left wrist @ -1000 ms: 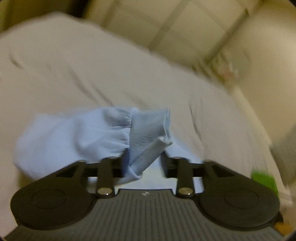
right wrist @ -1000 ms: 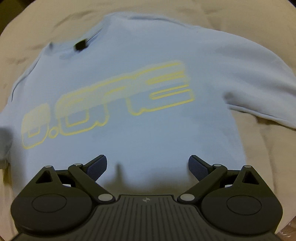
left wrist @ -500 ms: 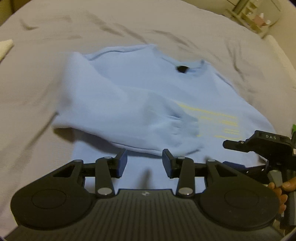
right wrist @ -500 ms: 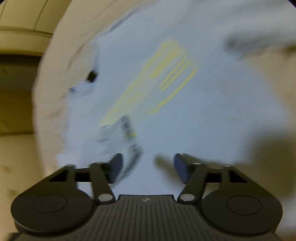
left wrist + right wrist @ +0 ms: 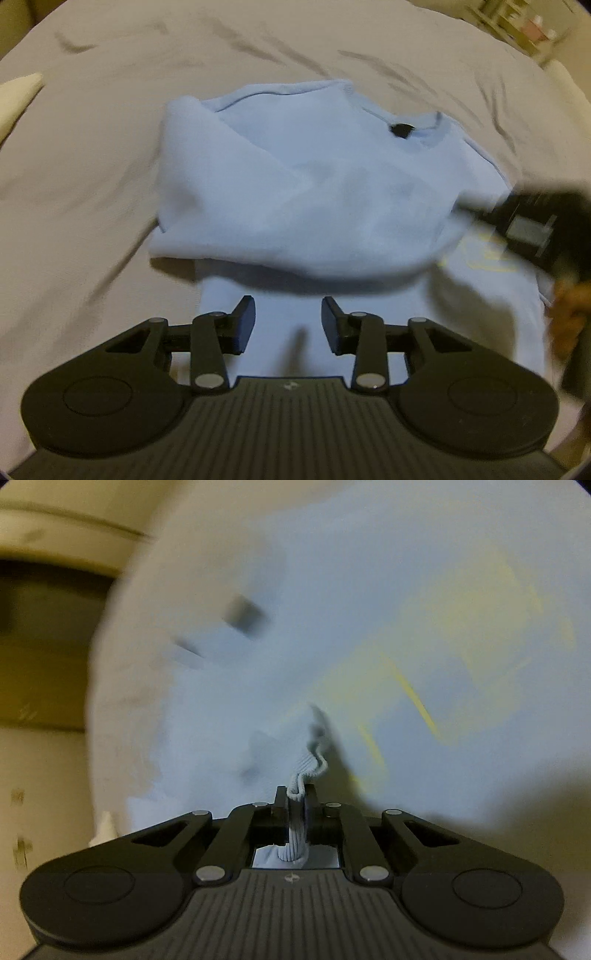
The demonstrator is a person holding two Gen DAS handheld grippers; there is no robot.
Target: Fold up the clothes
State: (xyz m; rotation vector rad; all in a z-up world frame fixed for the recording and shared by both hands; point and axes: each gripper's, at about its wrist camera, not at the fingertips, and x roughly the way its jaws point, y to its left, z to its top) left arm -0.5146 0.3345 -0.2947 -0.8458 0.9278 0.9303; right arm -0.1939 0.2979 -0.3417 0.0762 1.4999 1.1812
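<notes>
A light blue sweatshirt (image 5: 258, 192) lies face up on the bed, its neck label (image 5: 402, 130) at the far side. One sleeve is laid across the chest toward the right. My left gripper (image 5: 288, 310) hovers open over the lower body of the sweatshirt with nothing between its fingers. At the right edge, my right gripper (image 5: 532, 225) shows as a dark blur with a hand (image 5: 569, 295) behind it. In the right wrist view, my right gripper (image 5: 296, 794) is shut on the ribbed cuff (image 5: 308, 770). Beyond it the blurred sweatshirt (image 5: 332, 609) shows yellow print (image 5: 461, 646).
A wrinkled grey bed sheet (image 5: 92, 184) spreads around the sweatshirt on all sides. A cream cloth (image 5: 14, 99) lies at the left edge. Shelving (image 5: 524, 26) stands past the bed's far right corner. The bed's edge and the floor (image 5: 44, 775) appear left in the right wrist view.
My left gripper let go of the sleeve cuff and stands open. My right gripper closed on the cuff and has drawn the sleeve further right across the chest.
</notes>
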